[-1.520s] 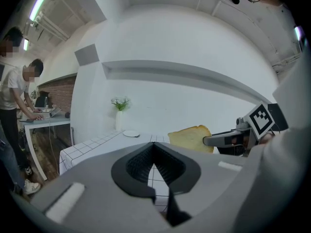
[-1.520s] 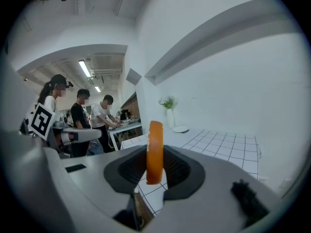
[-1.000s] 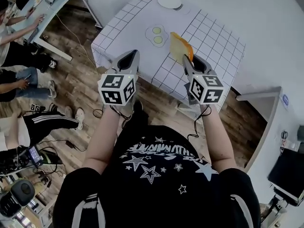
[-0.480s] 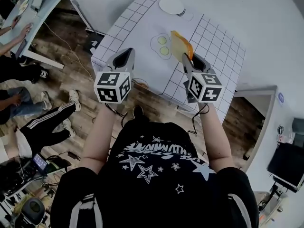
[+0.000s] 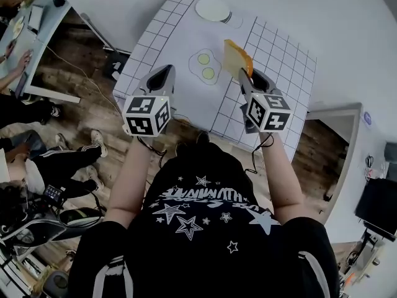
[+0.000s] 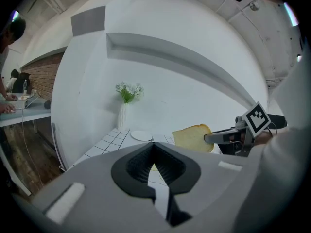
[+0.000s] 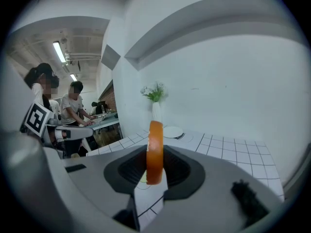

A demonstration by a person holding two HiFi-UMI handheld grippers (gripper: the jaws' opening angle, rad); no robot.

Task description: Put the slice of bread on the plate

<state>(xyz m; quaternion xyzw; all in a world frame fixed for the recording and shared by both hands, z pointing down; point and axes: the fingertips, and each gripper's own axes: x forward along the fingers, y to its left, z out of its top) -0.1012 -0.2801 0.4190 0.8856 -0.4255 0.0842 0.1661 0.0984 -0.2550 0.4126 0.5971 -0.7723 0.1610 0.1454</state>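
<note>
R tool: jaws clamped on the bread slice. In the R gripper view the slice stands upright and edge-on betw. the pads, orange crust facing the camera. In the head view it sticks out of the tool tip toward 11 o'clock, held in the air over the bench, not touching it.

L tool: at 9 o'clock of the R tool, well apart from it. Jaw tips together, nothing betw. them. It sits over the near L edge of the bench.

Egg drawing: printed on the bench top at 9 o'clock of the slice, betw. the two tools.

Plate: white, empty, at approx. 11 o'clock of the slice, well apart, near the far bench edge. White vase w/ green sprigs stands just behind it, against the wall.

Bench cover is white w/ a dark grid. Wood floor at 9 o'clock, w/ seated people along the L edge of the head view.
</note>
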